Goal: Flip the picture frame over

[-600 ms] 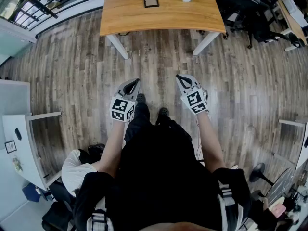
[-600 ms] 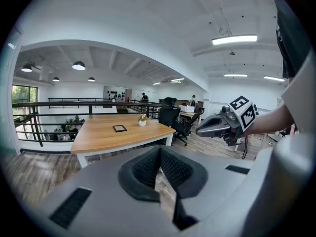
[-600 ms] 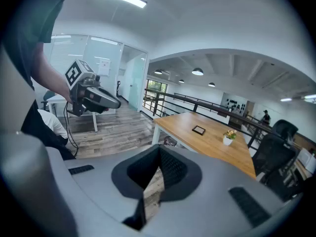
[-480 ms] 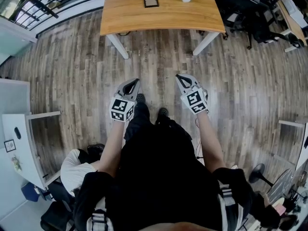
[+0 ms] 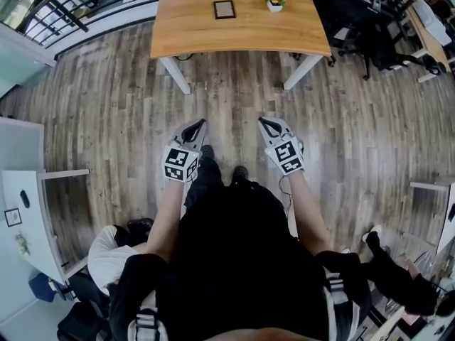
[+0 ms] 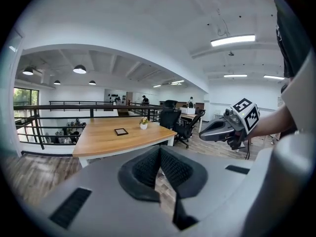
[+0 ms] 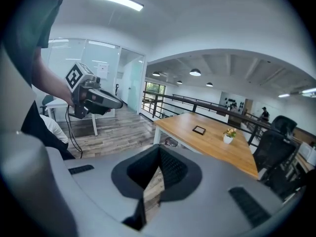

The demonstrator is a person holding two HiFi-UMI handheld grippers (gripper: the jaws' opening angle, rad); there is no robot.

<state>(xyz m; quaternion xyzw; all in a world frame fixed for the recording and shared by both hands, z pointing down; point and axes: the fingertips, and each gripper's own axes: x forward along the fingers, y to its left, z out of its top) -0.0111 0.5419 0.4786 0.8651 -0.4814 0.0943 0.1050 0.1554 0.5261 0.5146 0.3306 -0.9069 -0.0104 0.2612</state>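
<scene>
Hanging shut over the wooden floor [image 5: 106, 119], the left gripper [image 5: 197, 123] has its jaws pressed together with nothing between them. The right gripper [image 5: 264, 121] beside it is closed and empty in the same way. Both are held out in front of the person's legs, level with each other and set apart, their tips aimed towards the wooden table [image 5: 185, 27]. The picture frame [image 5: 224, 9] lies flat on that table, well apart from both grippers and beyond the table's near edge. In the head view it sits between the lines of the two grippers, a little nearer the left one's line. Bare floorboards fill the stretch between the grippers and the table.

Left of the frame the tabletop is bare out to its left edge, and bare wood also runs from the frame to the near edge. To its right stands a small potted plant [image 5: 274, 2] in a white pot, near but not touching. Beyond the table's right edge, black office chairs [image 5: 355, 13] crowd close. A dark railing [image 5: 85, 6] runs behind the table's left side.

The frame shows a dark border round a pale middle. Its sides run about square with the table's near edge. It looks close to square from here, so its long axis cannot be told.
</scene>
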